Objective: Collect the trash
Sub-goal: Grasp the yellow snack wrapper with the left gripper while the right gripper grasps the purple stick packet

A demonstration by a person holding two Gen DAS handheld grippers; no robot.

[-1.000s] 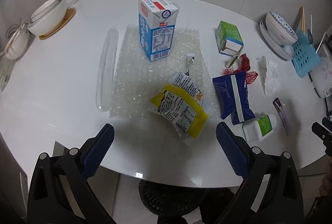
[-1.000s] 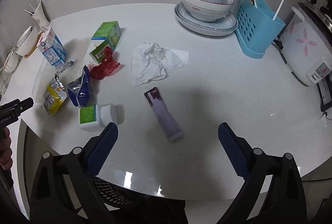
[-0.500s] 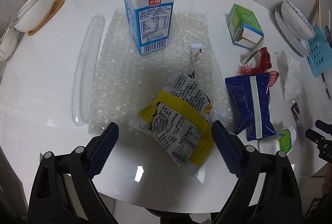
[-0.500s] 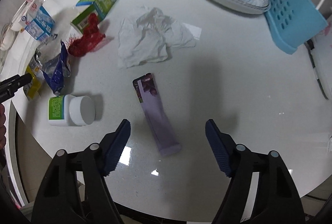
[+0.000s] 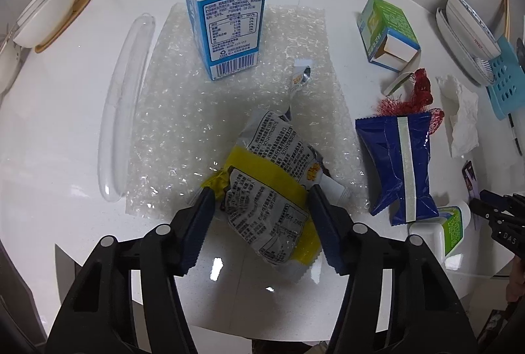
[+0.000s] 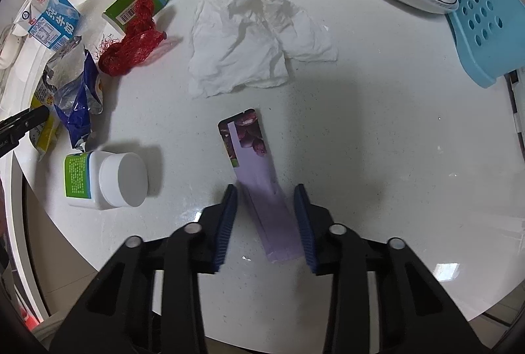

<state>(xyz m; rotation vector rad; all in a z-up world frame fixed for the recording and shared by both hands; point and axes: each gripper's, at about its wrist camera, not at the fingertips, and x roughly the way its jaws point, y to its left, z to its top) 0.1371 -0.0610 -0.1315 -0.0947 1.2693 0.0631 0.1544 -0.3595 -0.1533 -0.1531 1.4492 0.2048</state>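
Tissue [image 6: 259, 38] whole from right wrist only

The round white table [image 6: 377, 124] looks glossy and smooth. The clear bubble-wrap sheet [image 5: 183, 124] is bumpy plastic; the crumpled white tissue [image 6: 256, 48] soft, matt paper; the yellow-and-silver snack wrapper [image 5: 272, 189] shiny crinkled foil.

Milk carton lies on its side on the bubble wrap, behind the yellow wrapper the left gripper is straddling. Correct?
Not quite. The milk carton stands upright on the bubble wrap, as the left wrist view shows. The rest holds: it is behind the yellow wrapper, which sits between the fingers of the left gripper, whose jaws have just been closing.
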